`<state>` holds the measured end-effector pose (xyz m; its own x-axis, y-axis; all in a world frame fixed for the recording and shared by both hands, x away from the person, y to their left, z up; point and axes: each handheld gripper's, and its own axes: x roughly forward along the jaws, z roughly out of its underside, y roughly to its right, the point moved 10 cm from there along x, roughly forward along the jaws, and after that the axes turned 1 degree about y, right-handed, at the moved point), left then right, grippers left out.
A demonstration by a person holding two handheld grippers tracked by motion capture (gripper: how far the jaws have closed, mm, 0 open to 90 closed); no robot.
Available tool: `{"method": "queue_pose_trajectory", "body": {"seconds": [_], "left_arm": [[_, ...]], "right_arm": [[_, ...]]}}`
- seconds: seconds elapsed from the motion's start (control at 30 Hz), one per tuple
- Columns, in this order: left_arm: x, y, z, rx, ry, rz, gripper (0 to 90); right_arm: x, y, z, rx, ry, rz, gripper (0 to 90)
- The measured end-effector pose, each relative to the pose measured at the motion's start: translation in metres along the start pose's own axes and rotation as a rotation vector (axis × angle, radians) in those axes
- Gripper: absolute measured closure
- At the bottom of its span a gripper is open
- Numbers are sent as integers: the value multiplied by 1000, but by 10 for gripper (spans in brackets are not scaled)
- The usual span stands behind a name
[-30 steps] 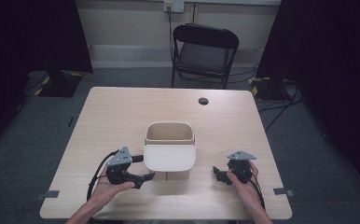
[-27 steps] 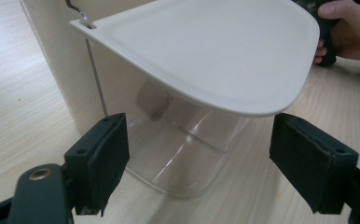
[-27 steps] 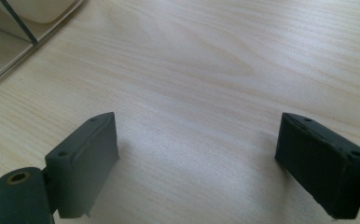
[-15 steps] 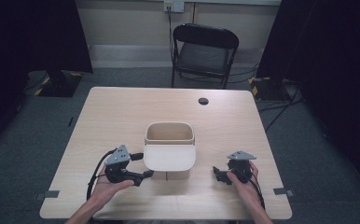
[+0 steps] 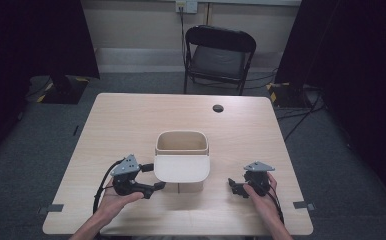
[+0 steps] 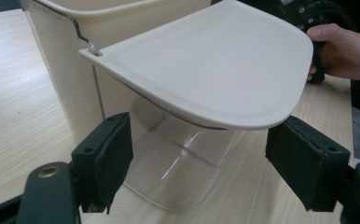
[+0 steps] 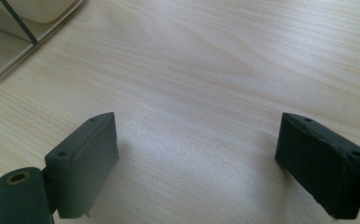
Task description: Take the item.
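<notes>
A cream bin (image 5: 182, 145) with its flap lid (image 5: 182, 168) stands mid-table (image 5: 131, 120). The left claw (image 5: 157, 176) gapes wide beside the lid's left edge; the right claw (image 5: 233, 186), released, rests well right of the bin over bare wood.

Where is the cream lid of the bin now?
In the high view the cream lid juts from the bin toward the person, mid-table, just right of the left hand-held gripper.

in my left gripper view the bin (image 6: 71, 70) runs off the top edge, so i can't see its rim whole. its lid (image 6: 206, 65) hides the front wall behind it. my right hand (image 6: 341, 51) is cut by the right edge. the small dark disc (image 5: 218, 108) on the far side of the table is too small to identify.
</notes>
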<state>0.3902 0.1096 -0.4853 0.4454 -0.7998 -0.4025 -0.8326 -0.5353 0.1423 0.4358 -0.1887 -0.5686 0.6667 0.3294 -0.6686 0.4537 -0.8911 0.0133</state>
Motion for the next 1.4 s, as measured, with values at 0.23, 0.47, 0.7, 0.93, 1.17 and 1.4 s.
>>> {"method": "queue_pose_trajectory", "body": {"seconds": [0.23,0.47,0.7,0.93,1.17,1.4], "left_arm": [[-1,-2,-1,0,2,-3,224],[-2,0,-5,8,24,1,231],[-3,1,-8,-7,46,4,230],[-4,1,-11,-5,58,-4,230],[-5,2,-12,-2,65,5,218],[-6,2,-13,3,67,-2,217]], "right_arm": [[0,0,0,0,0,0,121],[0,0,0,-1,0,0,121],[0,0,0,0,0,0,121],[0,0,0,0,0,0,121],[0,0,0,0,0,0,122],[0,0,0,0,0,0,121]]}}
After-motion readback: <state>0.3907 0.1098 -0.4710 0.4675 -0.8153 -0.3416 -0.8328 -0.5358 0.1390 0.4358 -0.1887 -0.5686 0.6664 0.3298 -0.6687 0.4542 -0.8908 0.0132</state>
